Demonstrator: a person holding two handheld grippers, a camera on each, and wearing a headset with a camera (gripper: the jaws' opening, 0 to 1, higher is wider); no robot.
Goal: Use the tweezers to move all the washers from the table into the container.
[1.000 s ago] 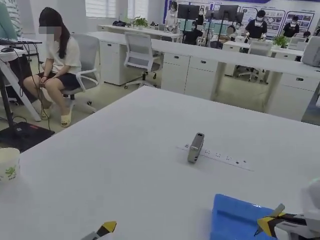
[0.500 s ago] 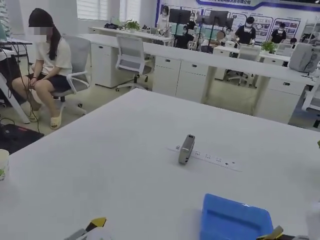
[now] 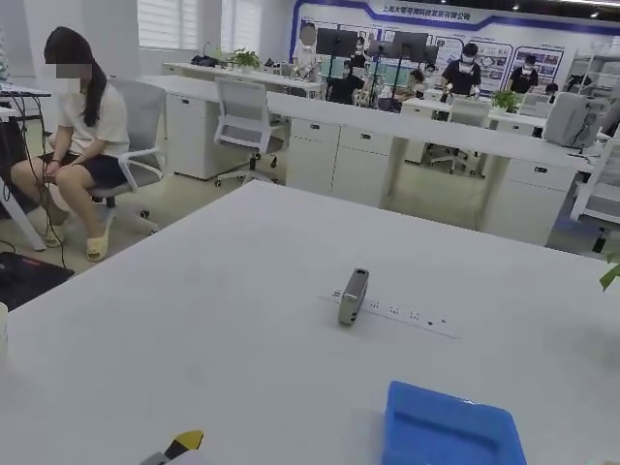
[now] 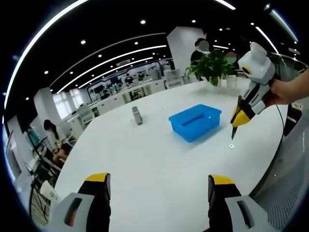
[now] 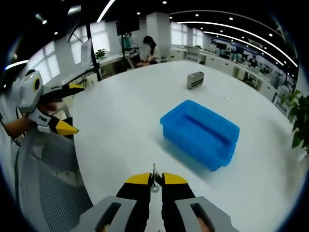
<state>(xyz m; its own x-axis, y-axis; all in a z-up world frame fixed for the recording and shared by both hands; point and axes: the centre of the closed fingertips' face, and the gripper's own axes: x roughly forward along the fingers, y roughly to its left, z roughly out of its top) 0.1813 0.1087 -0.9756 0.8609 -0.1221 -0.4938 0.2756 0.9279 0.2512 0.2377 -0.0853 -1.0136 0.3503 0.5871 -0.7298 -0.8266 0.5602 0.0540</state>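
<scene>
The blue container point(image 3: 450, 431) lies on the white table point(image 3: 213, 329) near its front edge. In the left gripper view a small washer point(image 4: 232, 144) lies on the table beside the blue container point(image 4: 195, 121). My right gripper point(image 4: 240, 116) hangs over it, tweezers point(image 4: 233, 133) pointing down just above the washer. In the right gripper view my right gripper point(image 5: 154, 178) is shut on the thin metal tweezers point(image 5: 154, 170), with the container point(image 5: 200, 133) ahead. My left gripper point(image 4: 159, 186) is open and holds nothing. One yellow tip of it point(image 3: 184, 444) pokes in at the bottom left.
A small grey device point(image 3: 353, 295) stands on a power strip point(image 3: 417, 316) in the table's middle. A potted plant point(image 4: 212, 65) sits at the table's far side. A person sits on a chair point(image 3: 82, 126) off to the left. Desks and more people lie beyond.
The head camera has swung up and to the left. The right gripper's yellow tip, at the lower right a second ago, has slipped past the bottom edge. The container has not moved.
</scene>
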